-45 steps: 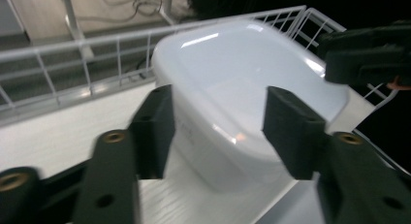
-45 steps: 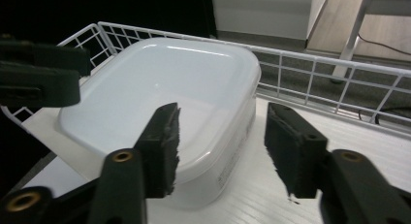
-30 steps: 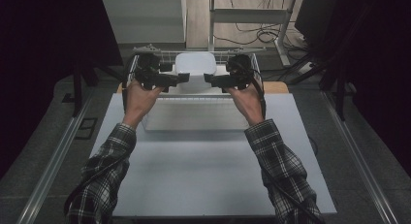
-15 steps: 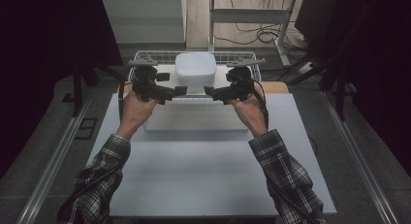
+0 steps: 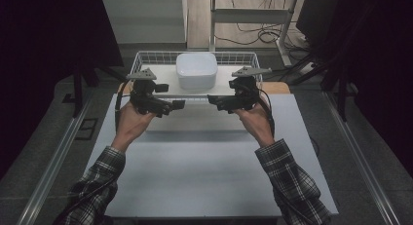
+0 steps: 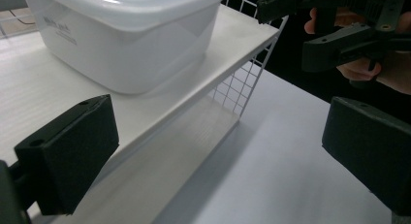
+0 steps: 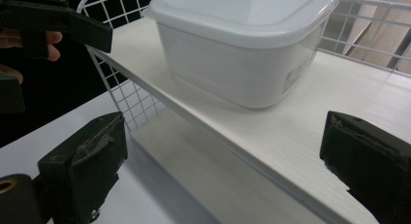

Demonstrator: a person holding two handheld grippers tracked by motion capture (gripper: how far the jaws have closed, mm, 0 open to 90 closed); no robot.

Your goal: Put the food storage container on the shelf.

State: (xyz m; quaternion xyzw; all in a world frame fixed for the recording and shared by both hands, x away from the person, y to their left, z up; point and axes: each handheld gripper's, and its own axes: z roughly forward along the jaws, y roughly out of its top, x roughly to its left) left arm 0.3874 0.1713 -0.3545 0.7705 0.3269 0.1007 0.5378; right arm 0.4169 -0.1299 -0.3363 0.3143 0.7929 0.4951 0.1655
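At the far edge of the white bench [image 5: 195,176] sits 1 white wire basket [image 5: 146,57] w/ a white shelf board [image 5: 165,76] inside. On that board, near the middle, stands 1 white lidded plastic container [image 5: 196,69]. 2 tongs are held in front of the basket, 1 per hand: left tongs [image 5: 176,106] and right tongs [image 5: 213,99], tips facing each other, well apart. Both are spread wide, pinching nothing. 2 plaid sleeves [image 5: 97,186] come in from below.

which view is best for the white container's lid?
Right gripper view: the lidded white container sits close, lid top and rim clear, with a label on its side. Left gripper view crops the lid at the top edge. High view shows it small, from above, on the shelf.
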